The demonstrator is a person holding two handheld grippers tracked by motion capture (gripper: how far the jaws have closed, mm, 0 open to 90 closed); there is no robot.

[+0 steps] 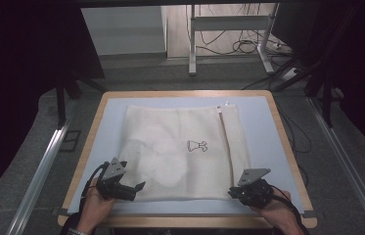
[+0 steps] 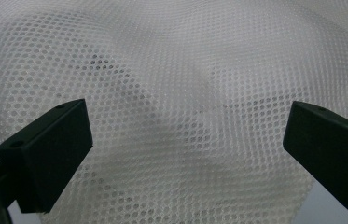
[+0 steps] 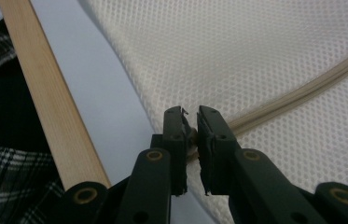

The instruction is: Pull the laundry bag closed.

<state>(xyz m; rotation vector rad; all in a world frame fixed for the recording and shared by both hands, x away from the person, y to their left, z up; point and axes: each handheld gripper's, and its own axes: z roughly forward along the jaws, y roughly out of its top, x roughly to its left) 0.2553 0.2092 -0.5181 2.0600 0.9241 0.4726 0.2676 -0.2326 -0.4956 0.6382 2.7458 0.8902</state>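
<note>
Pinching the mesh laundry bag (image 1: 180, 152) at its zipper (image 3: 297, 93) end, the right claw (image 3: 190, 122) anchored it; the left claw (image 2: 185, 140) hovered wide open, apparently needing to close on the mesh next.

Each hand carries a black two-jaw gripper: left gripper (image 1: 132, 188) at lower left of the high view, right gripper (image 1: 234, 192) at lower right. Each has a grey three-cornered top plate and a black trailing cable. Brass-coloured rivets mark the jaw linkages. Plaid clothing shows at the left edge of the right gripper view.
</note>
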